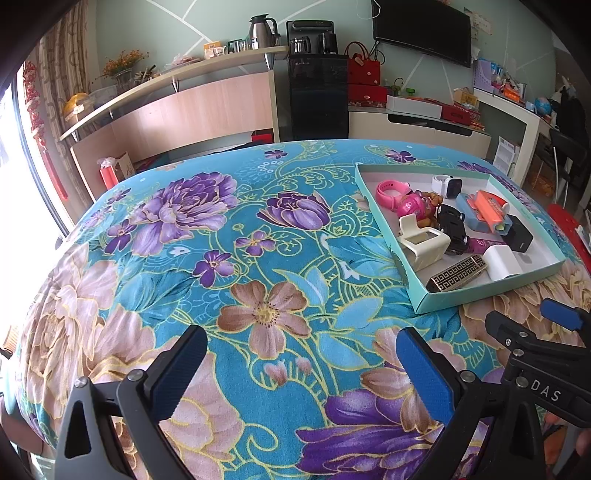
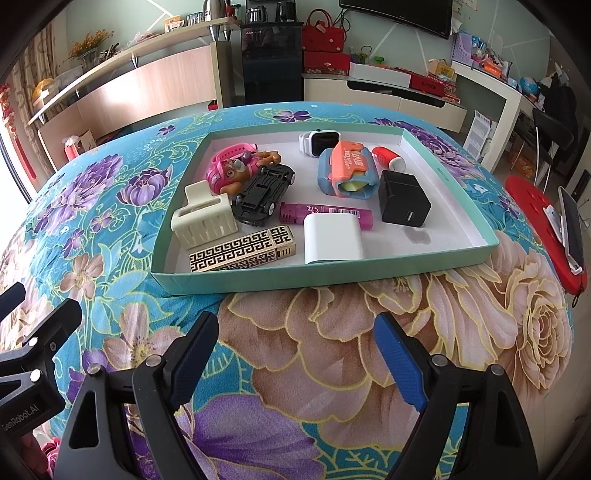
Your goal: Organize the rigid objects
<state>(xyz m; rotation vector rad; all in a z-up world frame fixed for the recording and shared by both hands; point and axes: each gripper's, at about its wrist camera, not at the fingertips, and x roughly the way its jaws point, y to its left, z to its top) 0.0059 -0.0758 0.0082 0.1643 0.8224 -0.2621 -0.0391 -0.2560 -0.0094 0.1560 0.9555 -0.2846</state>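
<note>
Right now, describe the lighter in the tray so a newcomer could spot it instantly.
Find the shallow teal tray on the floral tablecloth. Along its near wall, left of the white rounded block and in front of the cream hair claw, lies the lighter. It is the only flat gold bar with a black Greek-key maze pattern.

A home living room: wall-mounted television [image 1: 423,31], water dispenser [image 1: 317,79], sideboard shelf [image 1: 166,79], floral tablecloth [image 1: 221,258].

One tray [image 2: 332,277] holds two watches [image 2: 319,142], two chargers [image 2: 404,203], one toy car [image 2: 264,194]
</note>
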